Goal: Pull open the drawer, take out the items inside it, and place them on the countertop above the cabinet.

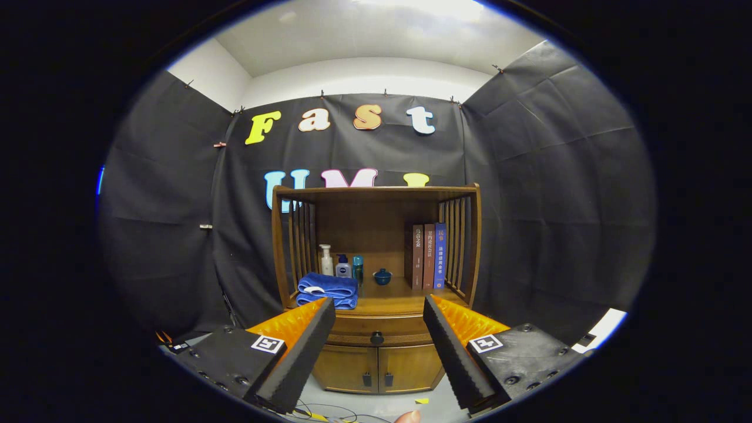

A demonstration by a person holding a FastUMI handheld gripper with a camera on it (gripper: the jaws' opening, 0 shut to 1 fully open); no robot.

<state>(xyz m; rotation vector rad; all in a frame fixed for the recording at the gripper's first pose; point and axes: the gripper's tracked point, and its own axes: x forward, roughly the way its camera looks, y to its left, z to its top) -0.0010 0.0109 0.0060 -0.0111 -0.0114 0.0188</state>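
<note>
A wooden cabinet (376, 247) stands against the booth wall ahead of me. Its drawer (379, 330) is closed, with a dark round knob (376, 338) at its middle. The knob lies in line with the gap between my fingers, some way beyond them. My gripper (379, 311) is open, with nothing between the fingers. The countertop (390, 301) above the drawer is a wooden shelf under a slatted hutch. What the drawer holds is hidden.
On the countertop lie folded blue towels (326, 290), small bottles (341, 264), a little blue lidded bowl (382, 277) and three upright books (429, 255). Two lower doors (379, 369) sit under the drawer. Cables (320, 410) trail on the floor, and a fingertip (408, 417) shows below.
</note>
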